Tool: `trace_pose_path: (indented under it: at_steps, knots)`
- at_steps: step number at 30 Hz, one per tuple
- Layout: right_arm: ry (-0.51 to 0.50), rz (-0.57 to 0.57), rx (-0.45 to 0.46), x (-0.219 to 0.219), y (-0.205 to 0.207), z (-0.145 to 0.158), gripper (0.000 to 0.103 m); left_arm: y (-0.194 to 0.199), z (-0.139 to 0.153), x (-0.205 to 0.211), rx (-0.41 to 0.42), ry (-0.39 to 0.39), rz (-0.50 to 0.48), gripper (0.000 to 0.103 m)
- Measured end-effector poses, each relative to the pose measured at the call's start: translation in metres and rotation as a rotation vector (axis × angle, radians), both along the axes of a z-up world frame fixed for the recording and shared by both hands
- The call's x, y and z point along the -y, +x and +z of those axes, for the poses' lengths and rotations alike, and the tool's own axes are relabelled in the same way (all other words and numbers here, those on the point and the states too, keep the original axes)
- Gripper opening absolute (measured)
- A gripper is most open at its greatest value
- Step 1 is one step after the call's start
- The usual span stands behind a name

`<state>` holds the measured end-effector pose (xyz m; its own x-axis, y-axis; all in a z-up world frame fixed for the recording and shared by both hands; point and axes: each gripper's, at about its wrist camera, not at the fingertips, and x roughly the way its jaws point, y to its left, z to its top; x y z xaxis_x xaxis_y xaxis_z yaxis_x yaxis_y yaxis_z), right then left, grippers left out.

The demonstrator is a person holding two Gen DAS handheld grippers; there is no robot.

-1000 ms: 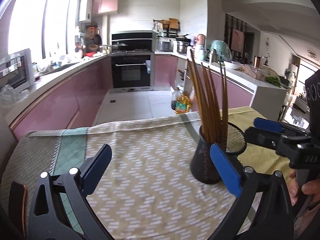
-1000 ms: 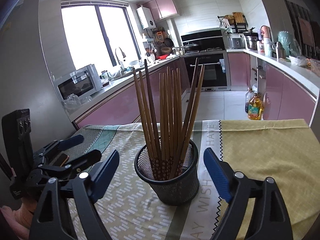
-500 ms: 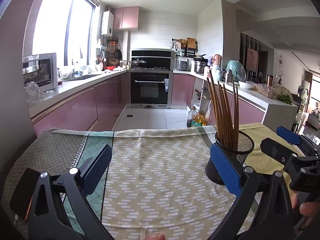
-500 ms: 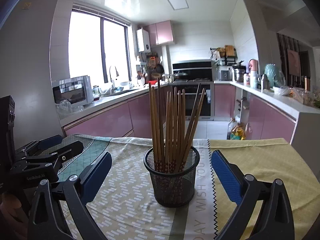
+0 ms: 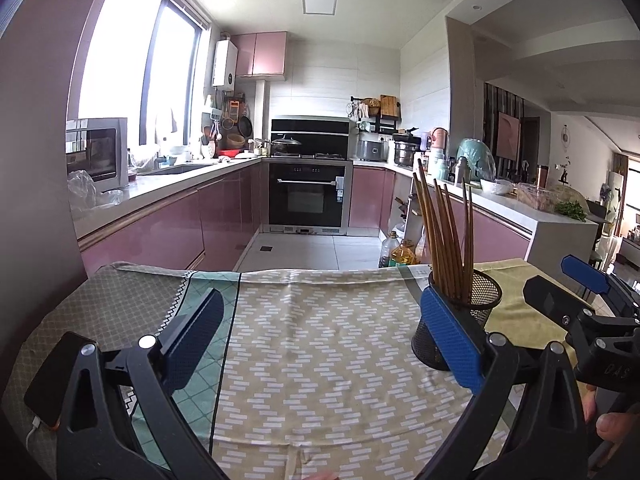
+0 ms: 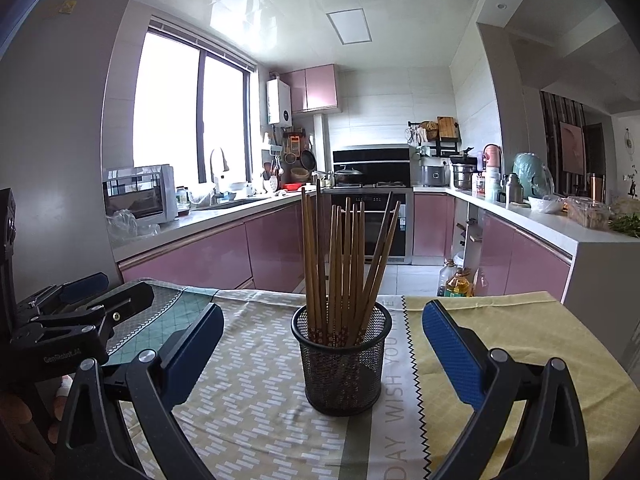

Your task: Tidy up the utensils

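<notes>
A black mesh holder (image 6: 342, 356) stands upright on the patterned tablecloth (image 6: 248, 420), filled with several brown wooden chopsticks (image 6: 344, 264). My right gripper (image 6: 320, 344) is open and empty, facing the holder from a short way back. My left gripper (image 5: 320, 332) is open and empty over bare cloth; the holder (image 5: 476, 308) stands just beyond its right finger, with the chopsticks (image 5: 444, 236) rising from it. The right gripper also shows at the right edge of the left wrist view (image 5: 576, 292), and the left gripper at the left edge of the right wrist view (image 6: 88, 300).
A dark phone (image 5: 56, 376) with a white cable lies on the cloth at the near left. The table's far edge (image 5: 320, 272) drops to the kitchen floor. Oil bottles (image 5: 404, 254) stand on the floor beyond. Pink cabinets and an oven line the room.
Both grippers have drawn back and tilted up. The holder now looks smaller and farther off in both views. Neither gripper has opened or shut.
</notes>
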<state>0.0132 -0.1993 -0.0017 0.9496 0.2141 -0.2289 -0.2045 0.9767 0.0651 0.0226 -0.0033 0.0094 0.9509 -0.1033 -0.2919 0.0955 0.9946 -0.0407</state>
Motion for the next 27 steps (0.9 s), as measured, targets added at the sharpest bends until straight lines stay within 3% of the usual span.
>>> trace_pose_path:
  at_steps: [27]
  knots:
    - [-0.017,-0.005,0.01,-0.009,-0.013,0.004,0.096,-0.017,0.001,-0.002,0.002,-0.005,-0.002,0.097]
